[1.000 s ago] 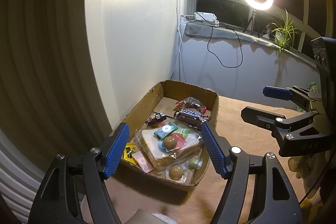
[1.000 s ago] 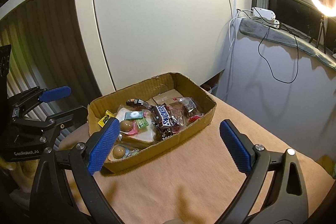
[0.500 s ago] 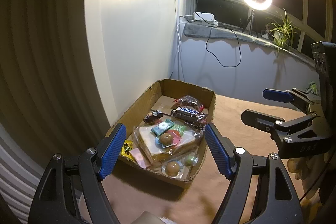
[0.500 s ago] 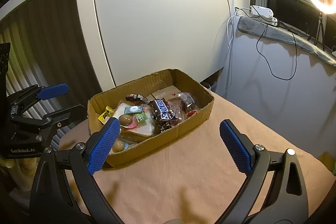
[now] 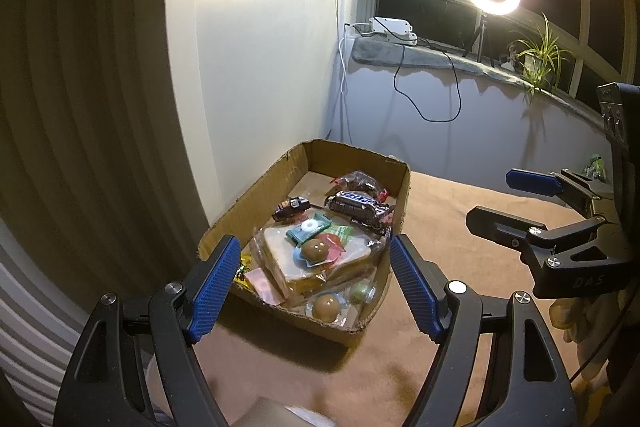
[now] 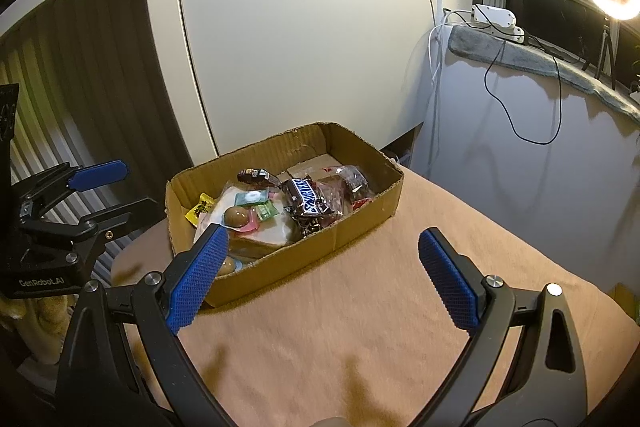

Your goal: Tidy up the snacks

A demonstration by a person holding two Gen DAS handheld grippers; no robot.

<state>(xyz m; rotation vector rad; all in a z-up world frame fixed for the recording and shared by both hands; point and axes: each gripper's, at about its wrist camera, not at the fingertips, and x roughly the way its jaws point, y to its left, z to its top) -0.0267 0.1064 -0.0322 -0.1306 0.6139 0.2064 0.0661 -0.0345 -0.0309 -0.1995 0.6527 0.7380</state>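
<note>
Your left gripper [image 5: 314, 285] has just been opening its jaws and they now stand at full spread with nothing between them. It hangs just short of the near wall of the cardboard box [image 5: 248, 203], its blue pads framing the contents without touching them. Compared with a second ago the box sits a little further from that gripper in the left wrist view, so you appear to have eased back slightly while spreading. Your right gripper [image 6: 320, 277] is likewise released and empty, poised over the bare tan cloth [image 6: 360, 327] beside the box's long side, much as it was.

Inside the box, at the near end, lie two round brown sweets in clear wrappers [image 5: 326, 304], with a bagged sandwich [image 5: 320, 267] just behind them and small pink and green packets resting on it. A yellow packet [image 6: 200, 209] sits in the near left corner. Beyond the sandwich a Snickers bar [image 5: 358, 205] lies across the box, touching a clear bag of dark pieces [image 5: 358, 181] toward the far right corner. The far end shows bare cardboard floor.

All the snacks visible are already in the box and none is on the cloth. I judge that a snack was just set down and the sorting is at or near its end.
</note>
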